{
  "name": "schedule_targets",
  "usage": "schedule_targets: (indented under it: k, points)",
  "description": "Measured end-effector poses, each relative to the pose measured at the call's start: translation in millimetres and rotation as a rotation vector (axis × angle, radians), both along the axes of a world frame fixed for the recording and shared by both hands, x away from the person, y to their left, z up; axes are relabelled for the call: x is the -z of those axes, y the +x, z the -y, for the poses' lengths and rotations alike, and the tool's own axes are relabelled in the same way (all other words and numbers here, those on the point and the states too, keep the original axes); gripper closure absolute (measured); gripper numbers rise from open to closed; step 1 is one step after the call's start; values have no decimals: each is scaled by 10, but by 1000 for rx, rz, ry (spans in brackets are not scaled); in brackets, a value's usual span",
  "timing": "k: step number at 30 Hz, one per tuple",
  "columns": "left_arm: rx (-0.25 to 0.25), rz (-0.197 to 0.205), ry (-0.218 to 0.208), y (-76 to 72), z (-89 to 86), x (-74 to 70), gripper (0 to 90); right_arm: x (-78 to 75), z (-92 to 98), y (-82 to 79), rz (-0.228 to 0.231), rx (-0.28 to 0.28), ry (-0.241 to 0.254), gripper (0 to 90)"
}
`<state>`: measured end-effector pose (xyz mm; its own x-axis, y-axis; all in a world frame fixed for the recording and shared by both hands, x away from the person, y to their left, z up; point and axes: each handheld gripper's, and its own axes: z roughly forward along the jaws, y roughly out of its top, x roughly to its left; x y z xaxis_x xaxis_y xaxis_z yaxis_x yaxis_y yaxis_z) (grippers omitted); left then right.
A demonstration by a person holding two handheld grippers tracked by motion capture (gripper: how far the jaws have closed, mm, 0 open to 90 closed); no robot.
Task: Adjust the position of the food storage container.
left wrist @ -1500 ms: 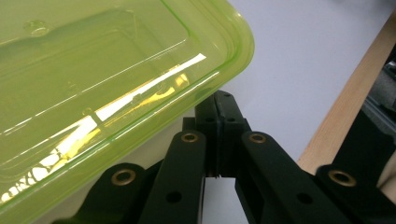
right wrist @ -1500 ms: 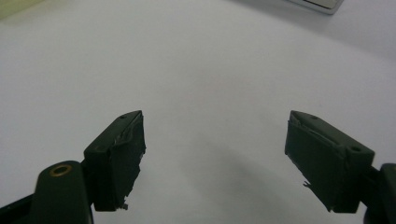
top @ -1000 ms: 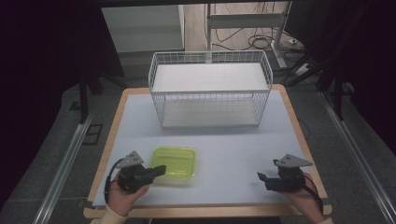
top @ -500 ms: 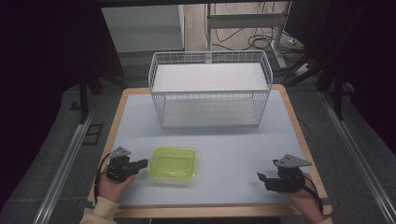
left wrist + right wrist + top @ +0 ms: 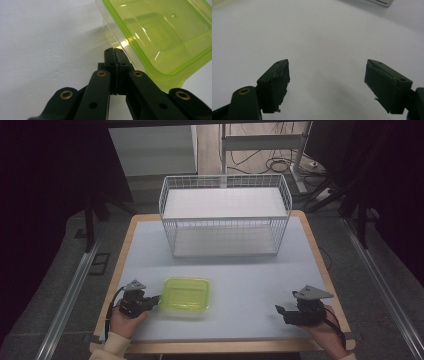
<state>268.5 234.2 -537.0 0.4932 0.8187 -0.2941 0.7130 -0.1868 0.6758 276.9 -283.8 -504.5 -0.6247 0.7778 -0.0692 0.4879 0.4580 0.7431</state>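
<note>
Left gripper (image 5: 156, 298), jaws closed and empty, had dropped to the table (image 5: 240, 270) beside the tub's (image 5: 187, 294) left wall, seemingly ready to push it. Right gripper (image 5: 281, 314) rested open.

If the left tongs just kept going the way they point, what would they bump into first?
Most likely the green container: the left tongs, shut, sit at its clear side wall, perhaps already touching it; the exact gap is hard to judge.
</note>
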Motion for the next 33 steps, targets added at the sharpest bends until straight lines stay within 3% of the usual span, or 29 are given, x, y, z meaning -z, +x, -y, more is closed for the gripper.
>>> schedule_targets:
  k: [7, 18, 23, 33]
  points:
    - [19, -14, -20, -6, 79, 4, 900, 2, 2, 0, 0, 1, -2, 203]
    - [43, -23, -18, 8, 214, 1, 900, 3, 5, 5, 1, 1, -4, 203]
    - [50, -22, -21, 76, 319, -20, 900, -2, 1, 5, 3, -1, 0, 203]
    - [93, -17, 10, 156, 588, -28, 900, -1, -4, 4, 1, -4, -1, 203]
